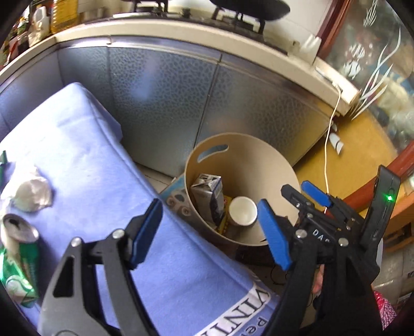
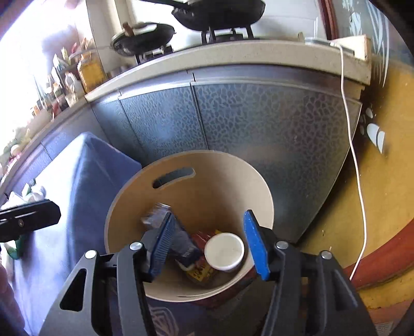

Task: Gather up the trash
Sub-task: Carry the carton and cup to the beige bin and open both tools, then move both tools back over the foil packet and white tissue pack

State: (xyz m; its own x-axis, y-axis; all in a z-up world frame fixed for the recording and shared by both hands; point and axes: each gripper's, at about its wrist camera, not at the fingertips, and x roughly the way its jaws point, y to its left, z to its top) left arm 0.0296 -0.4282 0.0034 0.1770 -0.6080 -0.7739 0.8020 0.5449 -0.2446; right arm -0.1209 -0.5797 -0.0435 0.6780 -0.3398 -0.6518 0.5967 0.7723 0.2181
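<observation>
A round beige bin (image 1: 233, 137) (image 2: 207, 157) with a handle slot stands on the floor beside the table. Inside it are a grey drink carton (image 1: 207, 191) (image 2: 182, 243), a white paper cup (image 1: 243, 210) (image 2: 223, 250) and a yellow-red wrapper (image 2: 200, 271). My right gripper (image 2: 208, 217) (image 1: 305, 192) hangs open above the bin with nothing between its pads. My left gripper (image 1: 209, 206) is open and empty over the table's edge next to the bin. On the blue cloth (image 1: 85, 155) lie a crumpled foil wad (image 1: 32, 192) and a crushed green can (image 1: 18, 258).
Grey cabinet doors (image 1: 160, 103) and a counter with pans (image 2: 217, 13) rise behind the bin. A white cable (image 2: 357, 168) hangs down to the yellow floor (image 2: 388, 181). A printed box (image 1: 176, 199) sits between bin and table.
</observation>
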